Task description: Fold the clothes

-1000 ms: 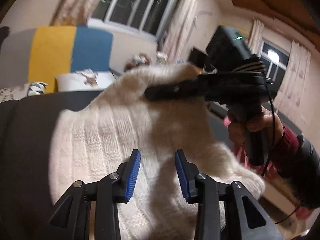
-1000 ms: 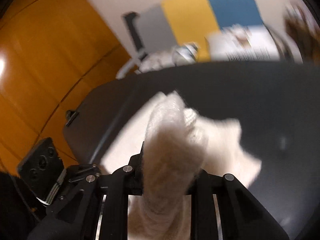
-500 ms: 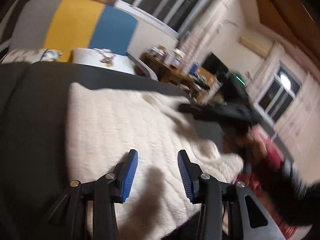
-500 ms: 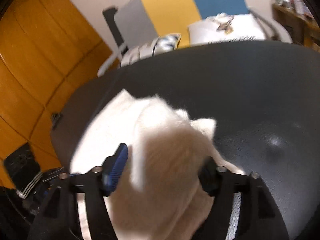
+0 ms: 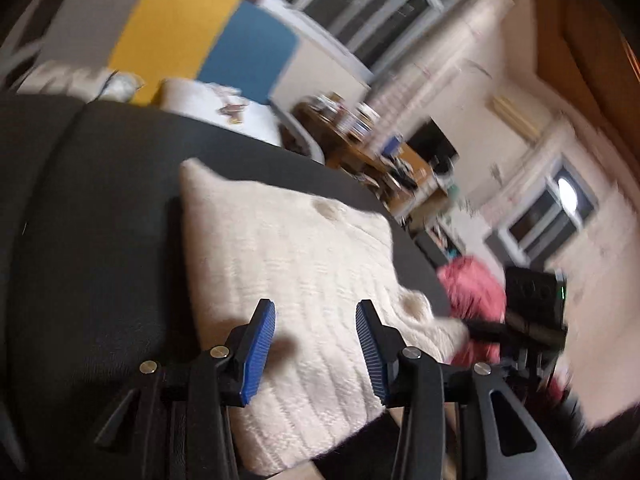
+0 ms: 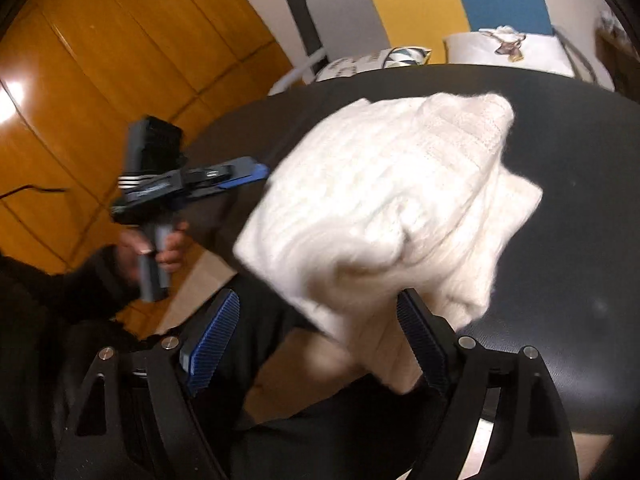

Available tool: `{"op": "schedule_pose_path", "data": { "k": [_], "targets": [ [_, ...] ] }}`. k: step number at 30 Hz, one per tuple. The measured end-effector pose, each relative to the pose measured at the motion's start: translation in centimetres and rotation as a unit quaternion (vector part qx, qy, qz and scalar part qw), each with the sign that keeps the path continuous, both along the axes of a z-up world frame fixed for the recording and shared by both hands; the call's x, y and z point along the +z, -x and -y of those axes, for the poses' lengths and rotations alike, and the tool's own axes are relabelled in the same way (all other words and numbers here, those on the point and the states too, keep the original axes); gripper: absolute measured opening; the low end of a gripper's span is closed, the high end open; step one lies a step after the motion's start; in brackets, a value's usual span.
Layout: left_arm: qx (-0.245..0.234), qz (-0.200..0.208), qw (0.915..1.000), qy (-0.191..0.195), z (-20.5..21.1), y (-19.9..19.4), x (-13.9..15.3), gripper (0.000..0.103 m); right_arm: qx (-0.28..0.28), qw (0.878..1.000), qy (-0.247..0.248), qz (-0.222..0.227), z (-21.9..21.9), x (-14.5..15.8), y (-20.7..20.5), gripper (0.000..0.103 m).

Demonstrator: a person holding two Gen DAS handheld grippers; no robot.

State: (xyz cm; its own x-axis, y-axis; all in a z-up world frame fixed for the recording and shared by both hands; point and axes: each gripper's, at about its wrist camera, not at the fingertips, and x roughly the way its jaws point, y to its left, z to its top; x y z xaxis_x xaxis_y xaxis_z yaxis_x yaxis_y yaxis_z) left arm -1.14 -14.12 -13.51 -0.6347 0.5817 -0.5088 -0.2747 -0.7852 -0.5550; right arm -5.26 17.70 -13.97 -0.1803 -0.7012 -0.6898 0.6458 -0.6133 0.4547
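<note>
Both grippers were spread and gripped nothing: the left gripper (image 5: 316, 344) hovered over the near part of the cream knitted sweater (image 5: 296, 280), and the right gripper (image 6: 320, 344) had a near fold of that sweater (image 6: 392, 200) lying loose between its blue pads (image 6: 212, 340). Folded into a thick bundle, the sweater lay on the black table (image 6: 560, 128), near its front edge. Beyond the far rim stood a grey, yellow and blue panel (image 5: 180, 40) and a white cushion (image 6: 508, 52).

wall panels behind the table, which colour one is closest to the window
The blue panel. In the left wrist view it sits at the right end of the row, beside the window; the yellow panel is in the middle and the grey panel farthest away.
</note>
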Motion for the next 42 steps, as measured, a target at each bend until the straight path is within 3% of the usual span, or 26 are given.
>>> {"op": "schedule_pose_path", "data": {
  "k": [5,7,10,16,21,24,25,27,29,31,32,34,37,42],
  "targets": [
    [-0.046,-0.005,0.9951,0.087,-2.6,1.2,1.3,0.042,0.043,0.997,-0.051,-0.032,1.2,0.4,0.6,0.084],
    [-0.066,-0.018,0.9932,0.093,-2.9,1.6,2.1,0.042,0.049,0.993,-0.094,-0.057,1.2,1.6,-0.1,0.084],
    [-0.075,-0.015,0.9936,0.083,-3.1,2.7,2.2,0.042,0.067,0.992,-0.089,-0.055,-0.3,3.0,-0.3,0.084],
    [-0.09,0.005,0.9937,0.067,-4.0,4.5,1.6,0.042,0.112,0.992,-0.051,-0.014,2.5,1.0,0.8,0.084],
    [-0.096,0.018,0.992,0.08,-4.2,6.7,1.3,0.042,0.176,0.983,-0.025,0.047,4.3,-0.9,0.5,0.087],
    [-0.131,0.008,0.9851,0.112,-5.9,7.8,1.4,0.042,0.209,0.975,-0.003,0.082,5.2,-2.0,0.5,0.089],
    [-0.139,0.005,0.9818,0.129,-6.6,8.1,1.3,0.042,0.185,0.979,0.044,0.08,4.5,-1.5,1.5,0.09],
    [-0.15,0.003,0.9766,0.154,-7.7,8.8,0.9,0.042,0.159,0.979,0.085,0.089,4.1,-2.0,2.9,0.09],
    [-0.149,0.007,0.9763,0.156,-7.8,9.6,0.3,0.041,0.202,0.963,0.085,0.156,4.9,-4.0,3.0,0.09],
    [-0.153,0.016,0.9778,0.142,-7.5,10.0,-0.8,0.037,0.26,0.947,0.054,0.179,5.1,-5.2,1.5,0.09],
    [-0.146,0.005,0.9796,0.138,-7.3,9.8,-1.3,0.037,0.265,0.946,0.04,0.181,4.7,-5.6,1.3,0.09],
    [-0.137,-0.008,0.9809,0.139,-7.3,9.3,-1.7,0.036,0.236,0.953,0.032,0.189,3.4,-6.4,2.1,0.09],
    [-0.129,-0.016,0.98,0.151,-7.5,8.7,-1.4,0.037,0.203,0.955,0.065,0.204,1.9,-7.4,2.6,0.09],
    [-0.124,-0.038,0.9815,0.142,-8.0,7.8,1.3,0.041,0.127,0.972,0.102,0.17,-0.3,-5.7,0.9,0.09]
  ]
}}
